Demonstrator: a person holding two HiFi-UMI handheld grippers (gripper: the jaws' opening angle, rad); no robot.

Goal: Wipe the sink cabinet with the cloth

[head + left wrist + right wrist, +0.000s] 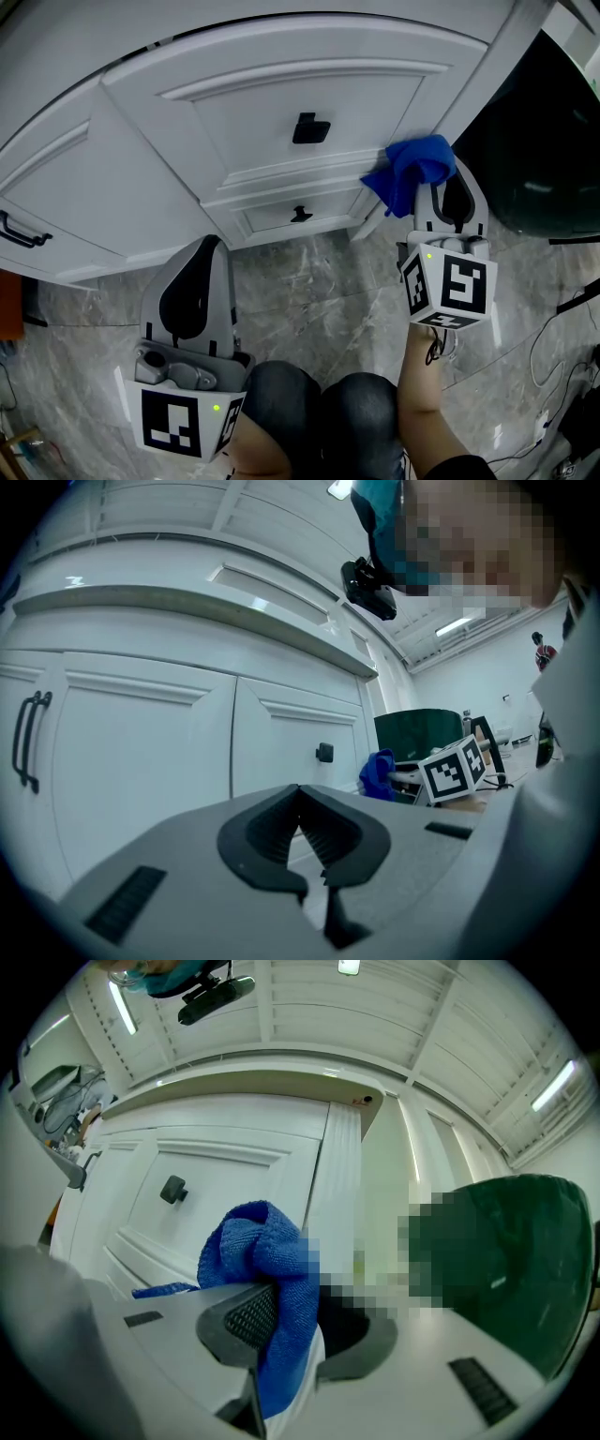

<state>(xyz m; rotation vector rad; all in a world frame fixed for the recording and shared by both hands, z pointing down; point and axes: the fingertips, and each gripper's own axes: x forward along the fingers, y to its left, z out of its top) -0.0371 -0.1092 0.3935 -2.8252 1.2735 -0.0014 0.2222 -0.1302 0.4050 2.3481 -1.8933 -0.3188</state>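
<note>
The white sink cabinet (309, 103) fills the top of the head view, with a black knob (310, 128) on its door and a smaller one (300, 215) lower down. My right gripper (442, 187) is shut on a blue cloth (412, 169), which lies against the cabinet's lower right corner post. In the right gripper view the cloth (272, 1260) bulges out between the jaws of that gripper (291, 1307), in front of the post (337, 1176). My left gripper (211, 246) hangs low at the left, away from the cabinet, shut and holding nothing (300, 803).
A dark green bin-like object (544, 159) stands right of the cabinet. Cables (553, 366) lie on the marble floor (309, 281) at the right. A black bar handle (19, 232) sits on the left door. The person's knees (319, 412) are at the bottom.
</note>
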